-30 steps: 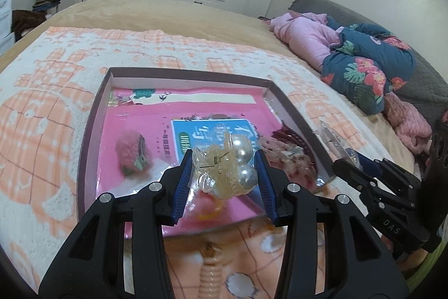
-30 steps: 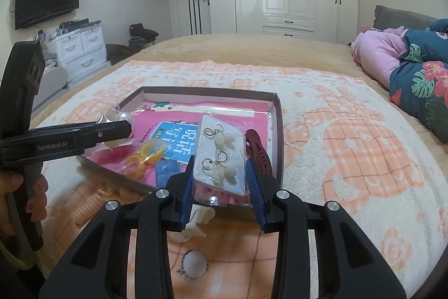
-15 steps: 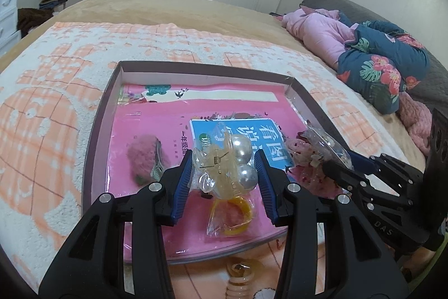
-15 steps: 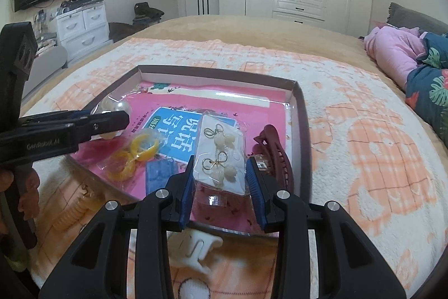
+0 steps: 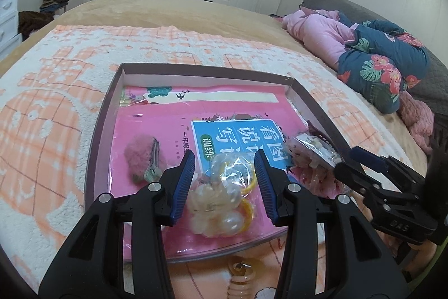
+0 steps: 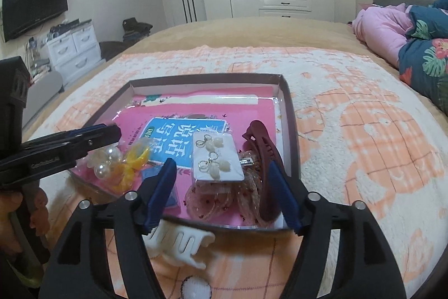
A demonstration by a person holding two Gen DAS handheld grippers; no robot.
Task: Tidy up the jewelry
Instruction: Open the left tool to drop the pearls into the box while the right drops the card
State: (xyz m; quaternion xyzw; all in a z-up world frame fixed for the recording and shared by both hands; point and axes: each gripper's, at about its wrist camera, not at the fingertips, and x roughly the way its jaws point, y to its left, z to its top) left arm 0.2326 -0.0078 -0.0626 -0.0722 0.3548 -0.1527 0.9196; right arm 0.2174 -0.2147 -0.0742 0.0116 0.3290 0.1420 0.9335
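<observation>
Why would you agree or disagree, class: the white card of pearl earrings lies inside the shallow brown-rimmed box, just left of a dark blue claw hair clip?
Disagree on one point. The claw hair clip is dark red, not blue, as the right wrist view shows. The white card of pearl earrings does lie inside the shallow brown-rimmed box, just left of that clip.

The right gripper [image 6: 221,187] hangs over the near edge of the shallow tray [image 6: 291,131], its jaws opening; the white earring card [image 6: 217,160] lies between them, free of both blue pads, resting on clear beaded bracelets [image 6: 221,201]; a maroon claw clip [image 6: 261,147] sits just to its right (partly behind the right finger); a white claw clip [image 6: 179,243] lies on the blanket [image 6: 378,145] outside the tray; at left the left gripper [image 6: 84,140] reaches in above a pearl hair clip [image 6: 107,159] and yellow rings [image 6: 134,161].
</observation>
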